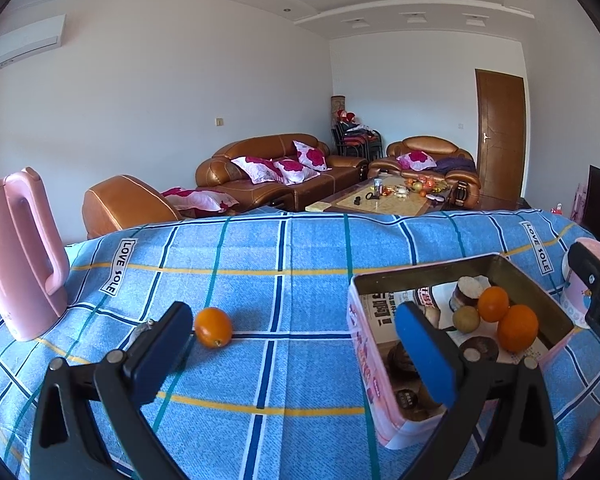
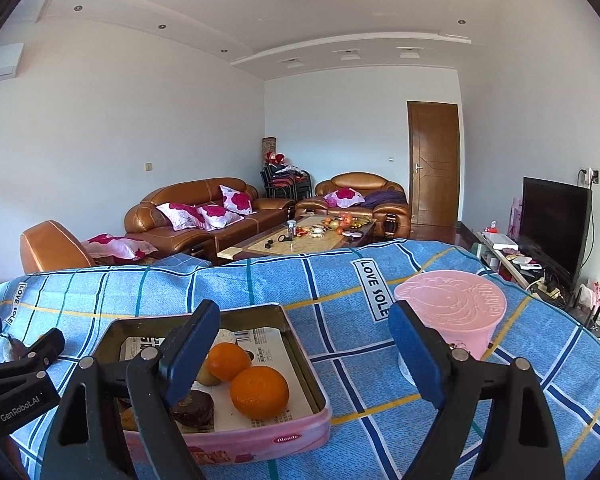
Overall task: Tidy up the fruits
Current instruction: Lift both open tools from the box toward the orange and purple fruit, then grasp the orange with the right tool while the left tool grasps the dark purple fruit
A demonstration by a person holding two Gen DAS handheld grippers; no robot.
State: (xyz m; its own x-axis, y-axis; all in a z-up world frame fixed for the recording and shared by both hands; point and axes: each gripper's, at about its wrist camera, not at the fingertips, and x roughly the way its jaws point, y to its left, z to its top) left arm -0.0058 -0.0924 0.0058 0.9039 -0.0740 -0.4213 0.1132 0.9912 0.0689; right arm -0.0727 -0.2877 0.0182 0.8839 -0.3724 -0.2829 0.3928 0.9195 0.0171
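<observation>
A loose orange (image 1: 213, 327) lies on the blue checked cloth, just beyond the left finger of my left gripper (image 1: 292, 316). That gripper is open and holds nothing. To its right stands a pink tin box (image 1: 370, 368) holding two oranges (image 1: 493, 303) (image 1: 517, 328), a small greenish-brown fruit (image 1: 466, 319) and dark round cakes. In the right wrist view, my right gripper (image 2: 304, 320) hovers open and empty over the near right part of the tin (image 2: 260, 442). Its left finger covers part of the oranges (image 2: 259, 392) inside.
A pink kettle (image 1: 20, 256) stands at the cloth's left edge. A pink tub (image 2: 450, 306) sits upside down right of the tin. The table's far edge drops off towards sofas and a coffee table. A television stands at the far right.
</observation>
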